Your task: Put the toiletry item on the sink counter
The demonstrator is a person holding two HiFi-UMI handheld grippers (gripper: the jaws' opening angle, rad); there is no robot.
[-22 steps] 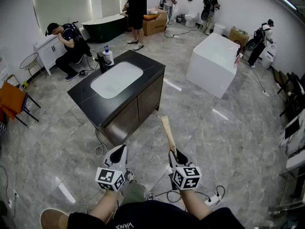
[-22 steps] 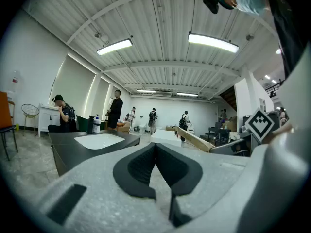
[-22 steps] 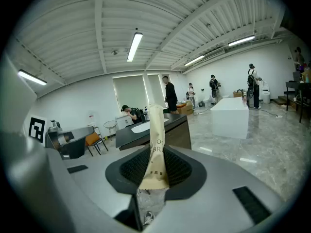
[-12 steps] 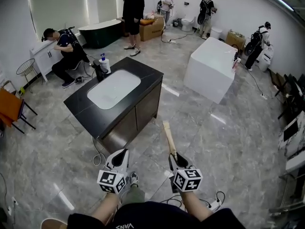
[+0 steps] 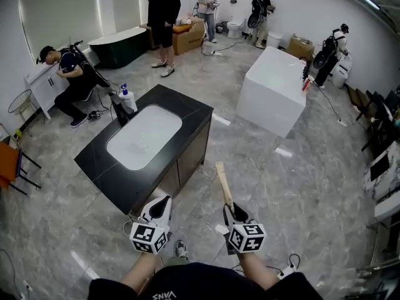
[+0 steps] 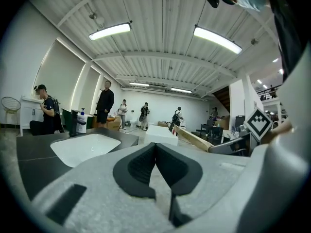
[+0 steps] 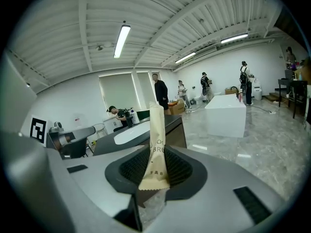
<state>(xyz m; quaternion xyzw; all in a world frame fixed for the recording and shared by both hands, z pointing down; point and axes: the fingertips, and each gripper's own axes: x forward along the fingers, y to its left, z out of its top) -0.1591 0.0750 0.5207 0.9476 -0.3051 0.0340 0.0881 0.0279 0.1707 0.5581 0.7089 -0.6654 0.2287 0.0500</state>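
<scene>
Right gripper view gives what the head view barely does: the right gripper (image 7: 154, 166) has its pads clamped on the bottom end of a long beige sachet (image 7: 155, 144), which stands up between them (there's print on it, too cut off to read). From above it's just a thin tan strip poking forward out of the jaws. The left gripper (image 6: 155, 161) has its jaws pressed together with nothing in them, and only its own view makes that clear.

Compared with a moment ago, the sink counter (image 5: 187, 114) has come a lot closer. Its near corner now sits just beside the left gripper's tip, where before there was a stretch of floor (image 5: 300, 186) between them. The sachet is in the air to the right of the counter, not over it.

On the counter there's the white basin (image 5: 144, 136), and at the far end a pump bottle (image 5: 127, 99) next to a dark faucet (image 5: 119, 112). Beyond that are a white block (image 5: 272, 92), a crouching person (image 5: 62, 67) by the wall, and a few people standing (image 5: 164, 11) at the back.
</scene>
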